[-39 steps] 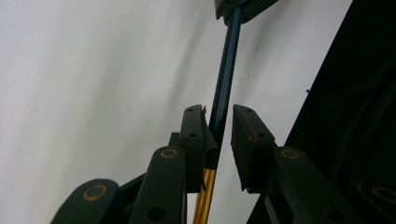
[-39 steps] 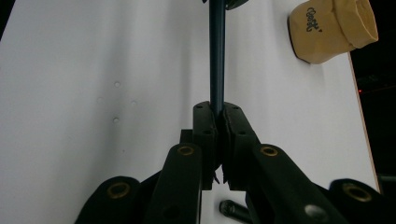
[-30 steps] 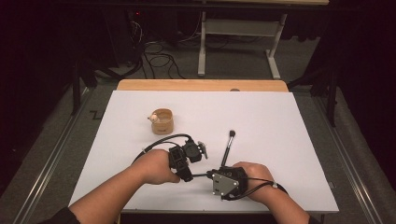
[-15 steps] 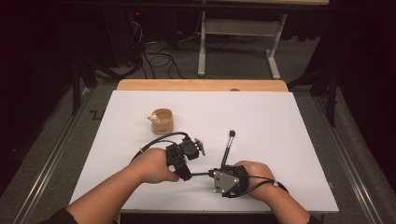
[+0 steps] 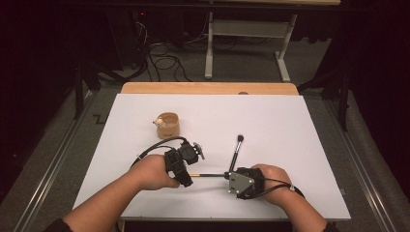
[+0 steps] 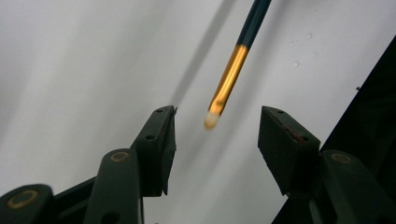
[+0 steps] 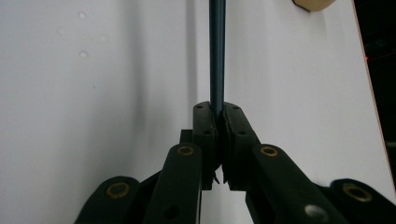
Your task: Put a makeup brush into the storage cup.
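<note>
A thin brush [image 5: 208,175] with a dark blue handle, a gold ferrule [image 6: 229,79] and a pale tip lies level between the two grippers near the table's front. My right gripper [image 5: 227,175] is shut on its handle [image 7: 216,56], which runs straight out of the pads [image 7: 219,116]. My left gripper [image 5: 187,178] is open, and its jaws have just been opening. The brush's pale tip hangs between the left fingers [image 6: 159,135] and touches neither of them. A second, black-headed brush [image 5: 236,150] lies on the white sheet just beyond the right hand.
A small wooden cup [image 5: 169,124] with a pale thing at its rim stands on the white sheet [image 5: 290,125], behind the left hand. A wooden board edge [image 5: 208,88] runs along the back. Floor cables and a table frame lie beyond.
Both hands have stayed in place. The left gripper's jaws look a little wider apart around the brush's tip than before.
</note>
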`<state>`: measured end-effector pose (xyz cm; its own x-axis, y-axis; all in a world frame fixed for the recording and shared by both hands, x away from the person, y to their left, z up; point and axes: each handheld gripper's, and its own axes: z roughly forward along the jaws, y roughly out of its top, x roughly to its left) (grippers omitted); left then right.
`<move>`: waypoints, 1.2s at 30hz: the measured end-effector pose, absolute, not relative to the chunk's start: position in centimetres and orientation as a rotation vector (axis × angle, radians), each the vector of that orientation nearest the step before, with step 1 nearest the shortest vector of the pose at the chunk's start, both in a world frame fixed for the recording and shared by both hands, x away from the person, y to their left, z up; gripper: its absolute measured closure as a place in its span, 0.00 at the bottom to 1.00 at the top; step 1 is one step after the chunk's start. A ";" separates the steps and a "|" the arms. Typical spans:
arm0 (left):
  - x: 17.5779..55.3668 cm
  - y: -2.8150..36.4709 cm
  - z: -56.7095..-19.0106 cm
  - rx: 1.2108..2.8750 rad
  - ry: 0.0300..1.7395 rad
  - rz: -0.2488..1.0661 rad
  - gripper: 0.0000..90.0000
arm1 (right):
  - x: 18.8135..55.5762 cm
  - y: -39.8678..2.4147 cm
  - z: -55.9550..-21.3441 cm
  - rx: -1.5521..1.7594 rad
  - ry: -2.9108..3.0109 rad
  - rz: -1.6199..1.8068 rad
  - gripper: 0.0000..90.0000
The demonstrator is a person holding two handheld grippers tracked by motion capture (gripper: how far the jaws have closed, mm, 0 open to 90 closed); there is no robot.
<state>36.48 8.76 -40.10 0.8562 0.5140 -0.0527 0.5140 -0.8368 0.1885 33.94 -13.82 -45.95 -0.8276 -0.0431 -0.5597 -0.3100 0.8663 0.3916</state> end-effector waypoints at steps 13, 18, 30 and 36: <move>36.8 10.8 -40.8 2.779 0.883 0.028 0.50 | 34.4 -16.0 -45.6 -0.165 2.454 0.621 0.97; 36.9 11.9 -41.5 2.729 0.954 0.055 0.48 | 34.4 -17.0 -45.7 -0.083 2.447 0.643 0.97; 37.0 14.2 -42.5 2.621 1.051 0.093 0.46 | 34.9 -18.2 -46.0 -0.029 2.440 0.636 0.97; 37.0 14.8 -43.0 2.589 1.078 0.112 0.46 | 34.9 -18.3 -46.0 -0.015 2.440 0.633 0.97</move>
<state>37.05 14.76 -42.99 0.7100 0.7020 -0.0547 0.6759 -0.6577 0.3327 34.94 -18.29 -46.02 -0.8135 0.1355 -0.5655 -0.1565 0.8856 0.4374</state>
